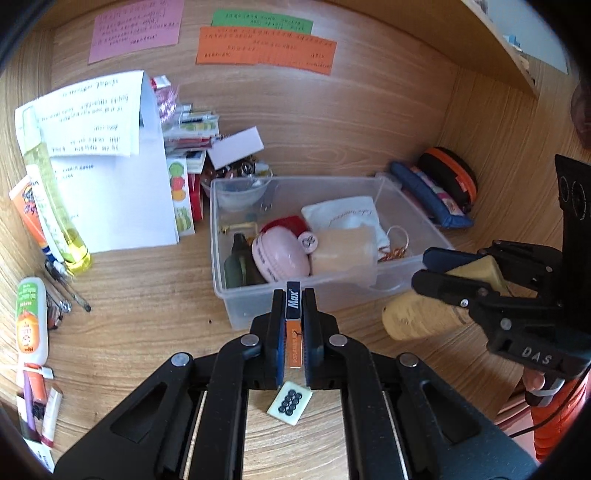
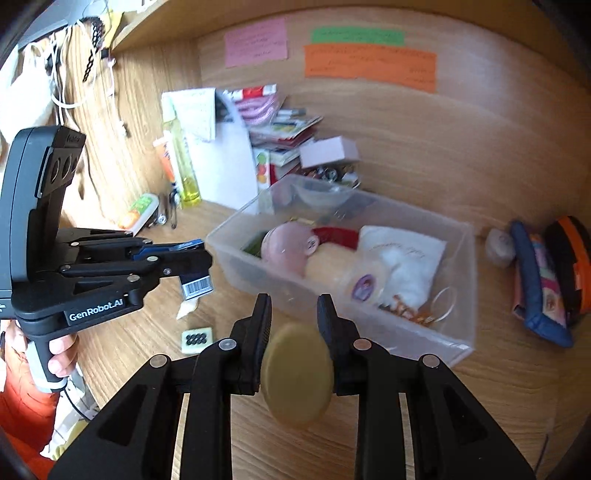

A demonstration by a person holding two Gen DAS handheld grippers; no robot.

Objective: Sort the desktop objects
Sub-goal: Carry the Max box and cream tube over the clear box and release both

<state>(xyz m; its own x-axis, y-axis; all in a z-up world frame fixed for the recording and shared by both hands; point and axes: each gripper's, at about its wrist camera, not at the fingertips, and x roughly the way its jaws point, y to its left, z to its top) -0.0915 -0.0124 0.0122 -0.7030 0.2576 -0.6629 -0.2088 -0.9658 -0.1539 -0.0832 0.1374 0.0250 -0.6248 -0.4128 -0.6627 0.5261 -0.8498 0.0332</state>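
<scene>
Hovering beside the clear bin's (image 1: 236, 299) near wall, both loaded grippers.

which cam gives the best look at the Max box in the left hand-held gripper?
Left wrist view: the Max box sits centred and sharp between the left hand-held gripper fingers, its blue label and orange lower part readable. The right wrist view shows only its barcoded end poking below the fingers, from the side and slightly blurred.

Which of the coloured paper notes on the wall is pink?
The pink paper note is the leftmost, set apart from the green strip and the orange sheet stacked to its right.
</scene>
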